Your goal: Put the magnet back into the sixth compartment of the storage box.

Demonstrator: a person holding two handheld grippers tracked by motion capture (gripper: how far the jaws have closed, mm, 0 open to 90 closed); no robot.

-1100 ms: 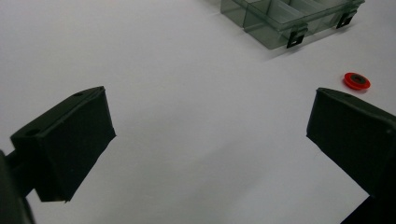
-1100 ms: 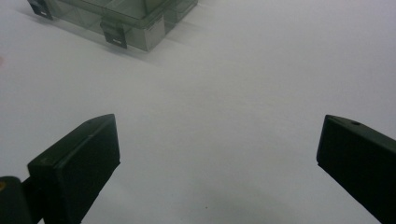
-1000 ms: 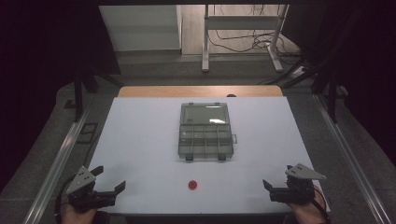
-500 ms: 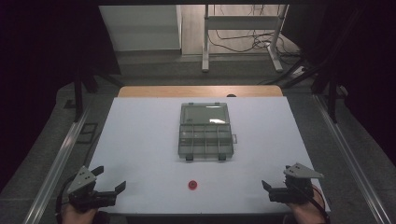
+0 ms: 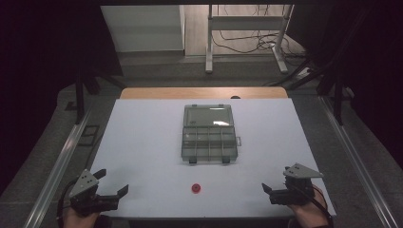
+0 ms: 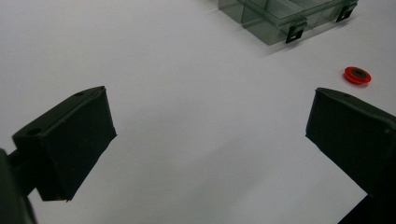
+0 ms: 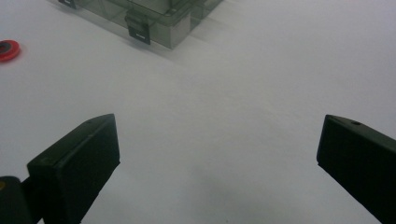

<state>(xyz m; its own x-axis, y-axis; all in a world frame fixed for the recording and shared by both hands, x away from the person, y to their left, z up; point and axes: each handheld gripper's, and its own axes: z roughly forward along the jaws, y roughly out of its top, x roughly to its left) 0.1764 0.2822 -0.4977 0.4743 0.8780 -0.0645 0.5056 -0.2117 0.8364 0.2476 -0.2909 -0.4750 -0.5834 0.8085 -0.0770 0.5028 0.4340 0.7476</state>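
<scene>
White tabletop (image 5: 142,142) is bare around the red disc (image 5: 195,188), lying just before the open compartment box (image 5: 209,137). Your left gripper (image 5: 114,183) and right gripper (image 5: 267,190) gape empty; approach low, straddling the disc squarely.

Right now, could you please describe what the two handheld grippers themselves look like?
Both are black two-jaw tools. The left gripper and the right gripper each carry a grey three-cornered plate on top. In the gripper views the jaws are blocky, matte black wedges with a small hole near the top edge. A dark cable trails from the left one. The person's hands grip them from below.
</scene>
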